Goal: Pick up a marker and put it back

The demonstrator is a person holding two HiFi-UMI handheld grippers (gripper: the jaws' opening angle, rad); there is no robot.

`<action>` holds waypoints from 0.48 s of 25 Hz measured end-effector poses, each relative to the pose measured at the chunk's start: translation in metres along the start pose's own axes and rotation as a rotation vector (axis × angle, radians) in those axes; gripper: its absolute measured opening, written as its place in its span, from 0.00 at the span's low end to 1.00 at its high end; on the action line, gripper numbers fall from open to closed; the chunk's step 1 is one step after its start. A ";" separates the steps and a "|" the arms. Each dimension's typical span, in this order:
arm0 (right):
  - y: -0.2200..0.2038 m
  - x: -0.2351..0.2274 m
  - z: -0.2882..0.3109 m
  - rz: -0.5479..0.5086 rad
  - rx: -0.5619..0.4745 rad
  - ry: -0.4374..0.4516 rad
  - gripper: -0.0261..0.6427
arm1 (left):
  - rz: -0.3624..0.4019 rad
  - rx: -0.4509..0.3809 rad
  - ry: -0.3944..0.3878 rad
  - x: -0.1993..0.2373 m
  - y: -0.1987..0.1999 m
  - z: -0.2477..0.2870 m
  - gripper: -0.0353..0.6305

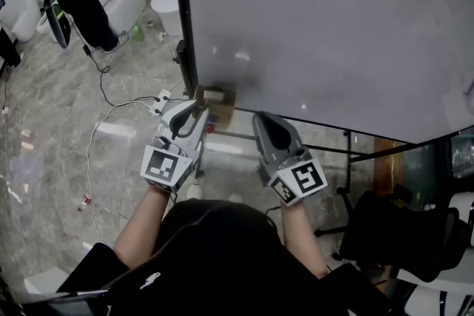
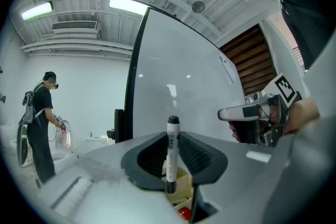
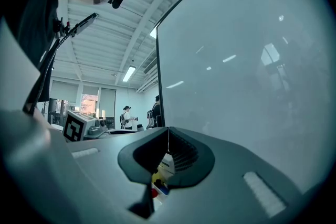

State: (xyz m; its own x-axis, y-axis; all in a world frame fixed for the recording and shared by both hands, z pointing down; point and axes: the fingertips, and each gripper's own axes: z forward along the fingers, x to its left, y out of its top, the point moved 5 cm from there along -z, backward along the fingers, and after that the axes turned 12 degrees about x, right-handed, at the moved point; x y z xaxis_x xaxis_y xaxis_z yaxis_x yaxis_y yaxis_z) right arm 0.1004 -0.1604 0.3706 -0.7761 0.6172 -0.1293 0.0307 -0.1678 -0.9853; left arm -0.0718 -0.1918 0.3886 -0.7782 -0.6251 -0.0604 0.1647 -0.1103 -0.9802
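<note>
The left gripper (image 1: 194, 109) has its jaws clenched on a marker (image 2: 172, 152). The marker stands upright between the two dark pads (image 2: 197, 157). Its black cap (image 2: 173, 121) comes out above the jaws, and its dark lower end shows just under them. In the head view the marker cannot be seen, because the body of the gripper covers it.

Directly below the jaws there is a yellowish box (image 2: 182, 182) with a red object (image 2: 184, 212) in it. Only a small part of the box shows in the gap, so I cannot tell if the marker touches it.

The right gripper (image 3: 168, 134) has its jaws closed together at the tips, with nothing between them. In the opening under the tips some small white, yellow, blue and red pieces (image 3: 160, 178) are visible, too small to identify.

In front of both pairs of jaws stands a big whiteboard (image 1: 318, 26), cut off by the edges of the frame.
</note>
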 end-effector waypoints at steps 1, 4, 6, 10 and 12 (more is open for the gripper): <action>0.000 -0.001 -0.001 0.000 0.002 -0.003 0.06 | 0.003 0.003 -0.005 -0.002 -0.001 0.002 0.16; -0.003 -0.005 0.001 0.001 0.007 -0.010 0.06 | -0.006 0.010 -0.022 -0.004 -0.008 0.009 0.16; -0.005 -0.008 0.004 0.003 0.012 -0.014 0.06 | -0.009 0.016 -0.031 -0.004 -0.012 0.015 0.16; -0.013 -0.010 0.006 0.004 0.033 -0.018 0.06 | -0.008 0.030 -0.044 -0.008 -0.021 0.022 0.16; -0.019 -0.011 0.009 0.002 0.046 -0.018 0.06 | 0.010 0.044 -0.055 -0.008 -0.028 0.026 0.16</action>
State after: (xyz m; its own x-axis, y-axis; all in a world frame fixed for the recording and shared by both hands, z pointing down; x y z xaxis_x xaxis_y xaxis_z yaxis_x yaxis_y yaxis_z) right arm 0.1021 -0.1711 0.3913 -0.7874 0.6028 -0.1289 0.0038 -0.2042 -0.9789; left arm -0.0538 -0.2037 0.4213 -0.7424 -0.6674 -0.0583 0.1995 -0.1371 -0.9703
